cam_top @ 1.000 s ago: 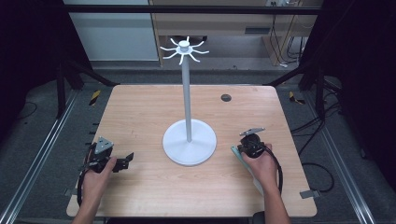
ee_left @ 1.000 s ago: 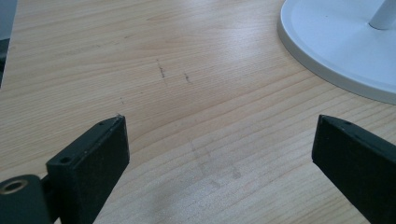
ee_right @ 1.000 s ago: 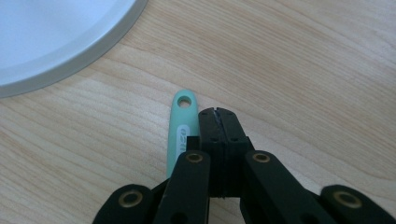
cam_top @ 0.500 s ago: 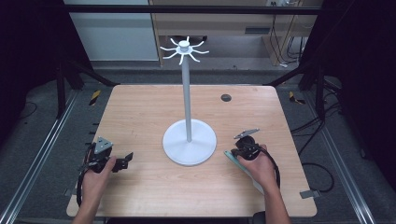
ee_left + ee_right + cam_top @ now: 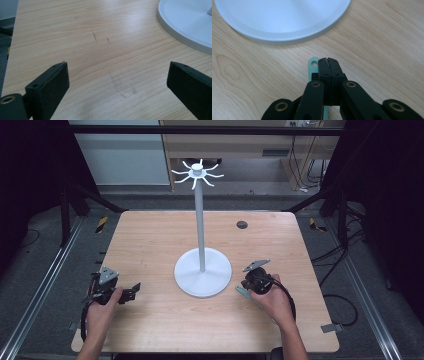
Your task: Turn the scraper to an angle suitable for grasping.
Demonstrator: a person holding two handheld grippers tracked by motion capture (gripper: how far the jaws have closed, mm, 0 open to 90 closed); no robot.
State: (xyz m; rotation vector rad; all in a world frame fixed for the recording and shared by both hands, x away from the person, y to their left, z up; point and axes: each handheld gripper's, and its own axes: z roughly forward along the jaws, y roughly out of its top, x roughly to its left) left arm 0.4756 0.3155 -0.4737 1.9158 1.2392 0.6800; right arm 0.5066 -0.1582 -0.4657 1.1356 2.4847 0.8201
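Teal utensil (image 5: 313,65) beside closed right hand-held gripper (image 5: 328,60).

From the high view we look forward and down on the whole worktop (image 5: 150,245), the white stand base (image 5: 203,279) near its middle. The left gripper view sits low and close, left of that base (image 5: 185,25), facing it across bare wood. The right gripper view hovers just right of it (image 5: 282,20), looking steeply down.

left claw (image 5: 134,289) | 8 o'clock, jaws wide apart || right claw (image 5: 245,287) | 4 o'clock, jaws pressed together
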